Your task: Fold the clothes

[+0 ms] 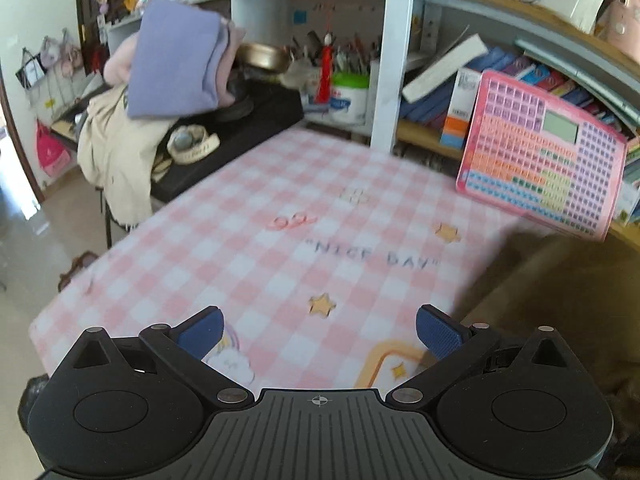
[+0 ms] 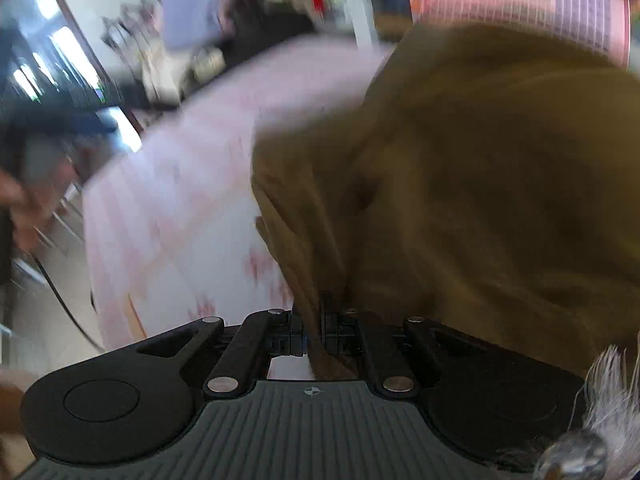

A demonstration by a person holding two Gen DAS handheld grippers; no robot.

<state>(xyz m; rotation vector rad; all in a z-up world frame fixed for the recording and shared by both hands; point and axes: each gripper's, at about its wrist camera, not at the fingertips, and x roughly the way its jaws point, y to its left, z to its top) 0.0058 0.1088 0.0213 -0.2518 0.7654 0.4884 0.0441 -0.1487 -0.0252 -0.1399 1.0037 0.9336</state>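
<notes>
Brown garment (image 2: 480, 184), a thick, soft-looking cloth, hangs bunched in front of the right gripper (image 2: 314, 332), whose jaws are pinched together on a narrow fold of it. Most of the cloth sits at the right side of the pink checked bench (image 1: 248, 216); in the left wrist view only a dark brown edge (image 1: 532, 280) shows at the bench's right border. The left gripper (image 1: 320, 332) hovers low over the near end of the bench with its blue pads (image 1: 440, 336) spread wide and nothing between them.

My judgement is that the step in hand is bringing the garment onto the bench and spreading it flat. To do that well, the right gripper should keep its pinch firm while the cloth is drawn toward the middle of the bench, and the left gripper should take a second edge or corner well apart from the first grip, so the 2 grips can pull the fabric taut before it is laid down. The pink chart board (image 1: 544, 160) leaning at the far right stands near the cloth and could be knocked.

Much is hard to read. The right wrist view is heavily blurred, so the kind of garment, its hems and any sleeves cannot be told. Which part the right gripper holds is unclear. A pale fringe (image 2: 612, 396) at the lower right corner is cut off and unidentifiable.
</notes>
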